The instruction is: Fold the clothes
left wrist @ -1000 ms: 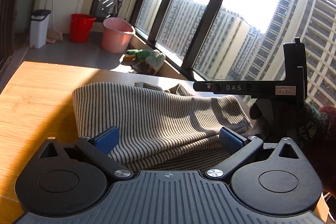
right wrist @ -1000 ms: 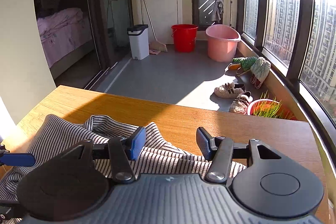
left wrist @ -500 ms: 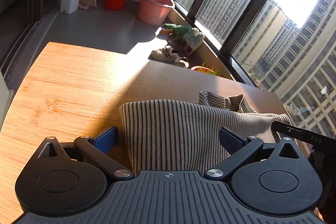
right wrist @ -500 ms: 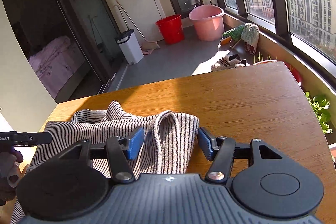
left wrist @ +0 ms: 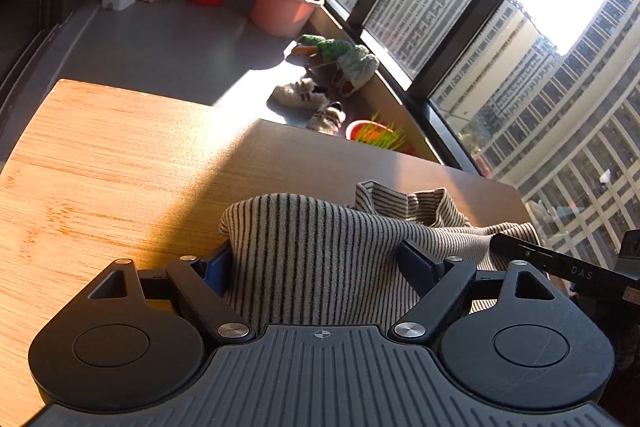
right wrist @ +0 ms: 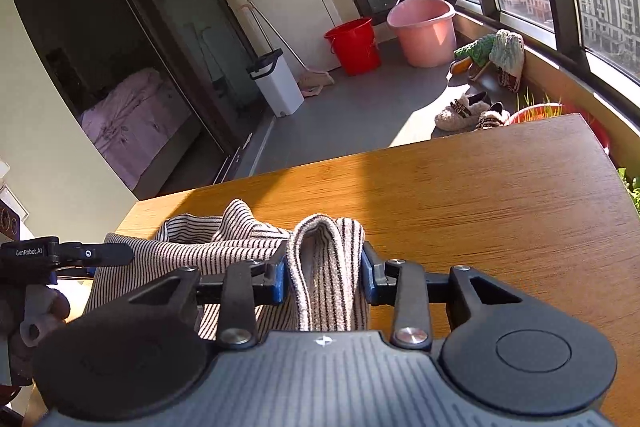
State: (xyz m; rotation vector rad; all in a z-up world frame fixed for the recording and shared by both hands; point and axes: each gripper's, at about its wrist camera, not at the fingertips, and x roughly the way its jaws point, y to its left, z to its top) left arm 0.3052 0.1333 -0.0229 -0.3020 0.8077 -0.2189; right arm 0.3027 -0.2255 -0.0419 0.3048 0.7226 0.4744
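Jaws: right gripper has just closed onto a bunched fold of striped knit garment | left gripper closing around the other end, seemingly gripping | garment on table, 12 o'clock | judgement: fold lift ready.

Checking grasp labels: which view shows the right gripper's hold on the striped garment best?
Right wrist view: right gripper pads pinch a bunched fold of the striped garment. Left wrist view shows only that gripper's side arm at the frame edge, contact hidden.
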